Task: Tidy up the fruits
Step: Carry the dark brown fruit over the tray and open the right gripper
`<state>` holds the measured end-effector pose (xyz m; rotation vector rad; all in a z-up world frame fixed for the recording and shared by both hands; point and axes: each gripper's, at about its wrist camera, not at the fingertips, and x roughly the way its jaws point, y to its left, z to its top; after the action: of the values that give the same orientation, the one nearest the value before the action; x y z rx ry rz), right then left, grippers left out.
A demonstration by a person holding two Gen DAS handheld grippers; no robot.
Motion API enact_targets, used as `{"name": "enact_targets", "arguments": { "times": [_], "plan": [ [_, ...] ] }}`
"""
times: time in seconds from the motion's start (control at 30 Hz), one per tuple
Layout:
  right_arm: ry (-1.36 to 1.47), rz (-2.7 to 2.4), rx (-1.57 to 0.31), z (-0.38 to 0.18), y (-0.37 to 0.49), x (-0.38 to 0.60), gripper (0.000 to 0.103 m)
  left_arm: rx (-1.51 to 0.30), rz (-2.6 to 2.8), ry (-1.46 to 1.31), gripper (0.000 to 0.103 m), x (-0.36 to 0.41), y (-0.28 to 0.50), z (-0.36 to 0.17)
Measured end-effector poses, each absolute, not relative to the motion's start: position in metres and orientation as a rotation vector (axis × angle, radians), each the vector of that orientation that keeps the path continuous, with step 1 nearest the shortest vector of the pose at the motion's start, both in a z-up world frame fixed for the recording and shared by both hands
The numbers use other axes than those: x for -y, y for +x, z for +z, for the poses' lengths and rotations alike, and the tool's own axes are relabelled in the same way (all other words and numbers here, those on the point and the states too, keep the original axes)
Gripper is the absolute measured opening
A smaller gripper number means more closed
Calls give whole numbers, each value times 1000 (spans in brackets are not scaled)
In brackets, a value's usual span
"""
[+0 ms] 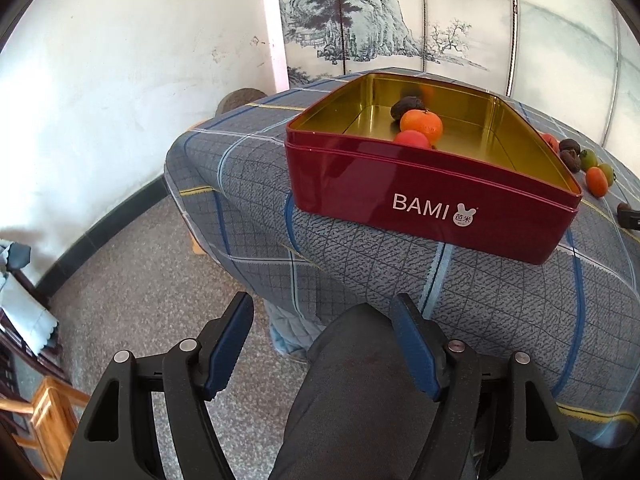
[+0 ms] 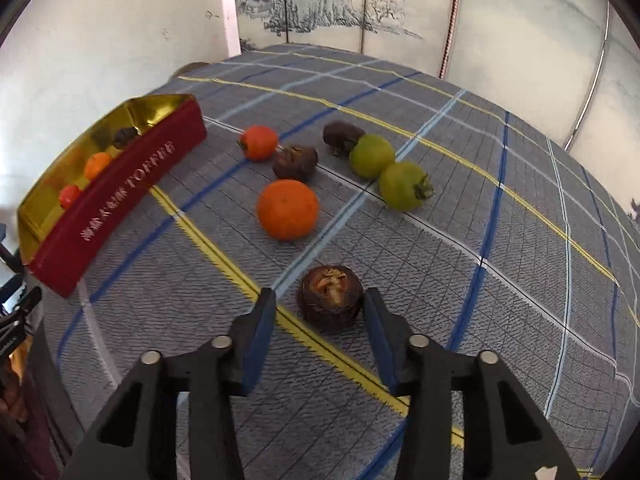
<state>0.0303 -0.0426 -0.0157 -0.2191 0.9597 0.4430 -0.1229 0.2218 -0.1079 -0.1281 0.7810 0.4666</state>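
Observation:
A red tin [image 1: 420,196] with a gold inside stands on the plaid tablecloth; it also shows at the left of the right wrist view [image 2: 120,196]. In it lie an orange [image 1: 421,125], a red fruit [image 1: 411,139] and a dark brown fruit [image 1: 407,106]. My left gripper [image 1: 322,320] is open and empty, below the table edge in front of the tin. My right gripper [image 2: 320,300] is open, its fingers on either side of a dark brown fruit [image 2: 330,299] on the cloth. Beyond lie an orange [image 2: 287,209], two green tomatoes [image 2: 402,186], [image 2: 372,155], two more brown fruits [image 2: 295,163], [image 2: 342,136] and a red fruit [image 2: 259,142].
The table [image 2: 460,264] is covered by a grey-blue plaid cloth. A painted folding screen [image 1: 380,16] stands behind it. The person's dark-trousered leg [image 1: 360,392] is under the left gripper. A wooden chair [image 1: 48,420] stands on the floor at the lower left.

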Motion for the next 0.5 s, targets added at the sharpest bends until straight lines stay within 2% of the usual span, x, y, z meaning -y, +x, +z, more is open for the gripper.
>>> {"name": "enact_targets", "arguments": {
  "times": [0.03, 0.2, 0.3, 0.5],
  "plan": [
    [-197, 464, -973, -16, 32, 44, 27, -783, 466, -130, 72, -222, -123, -108],
    [-122, 648, -868, 32, 17, 13, 27, -782, 468, -129, 72, -220, -123, -108],
    [-161, 770, -812, 62, 10, -40, 27, -777, 469, -109, 72, -217, -123, -107],
    [-248, 900, -852, 51, 15, -136, 27, -767, 476, -105, 72, -218, -125, -106]
  ]
}}
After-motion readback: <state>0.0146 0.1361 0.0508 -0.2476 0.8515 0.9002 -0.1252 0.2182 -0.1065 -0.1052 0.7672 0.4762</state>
